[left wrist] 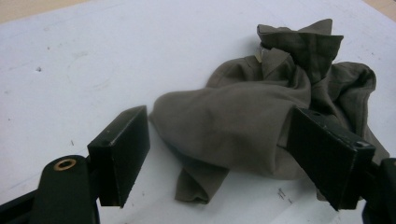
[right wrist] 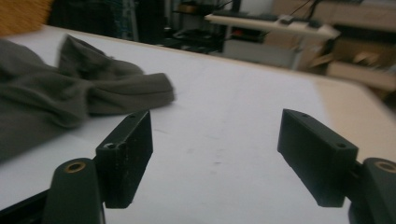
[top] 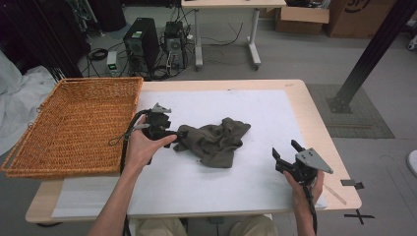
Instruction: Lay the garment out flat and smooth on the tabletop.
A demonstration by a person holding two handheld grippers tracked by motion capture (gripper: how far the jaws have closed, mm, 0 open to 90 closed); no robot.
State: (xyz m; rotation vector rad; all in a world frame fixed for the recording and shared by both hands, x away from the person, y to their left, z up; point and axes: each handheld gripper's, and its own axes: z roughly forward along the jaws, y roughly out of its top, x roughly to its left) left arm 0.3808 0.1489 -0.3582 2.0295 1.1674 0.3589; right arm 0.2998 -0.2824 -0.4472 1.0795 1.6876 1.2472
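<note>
1. Garment (top: 216, 140): one olive-grey cloth piece, crumpled in a heap near the middle of the bench (top: 255, 196), on its white cover, slightly toward the left edge. Not folded, not in any container.
2. Orientation of item 1: long axis runs roughly from the near-left to the far-right of the bench; a peaked fold stands up at the far-right end, a narrow tail lies at the near-left end. No clear front or collar can be told.
3. Left hand-held gripper (top: 181, 134): at the left end of the heap, jaws wide apart with a bulge of cloth between them; the pads do not press on it.
4. Right hand-held gripper (top: 285, 150): near the bench's near-right corner, well apart from the garment, jaws open and empty.
5. Wicker basket (top: 74, 125): at the left edge of the bench, nothing in it.
6. Progress, as judged: early. The grasp is not yet made; gripping, lifting and any laying out or moving to the basket remain.
</note>
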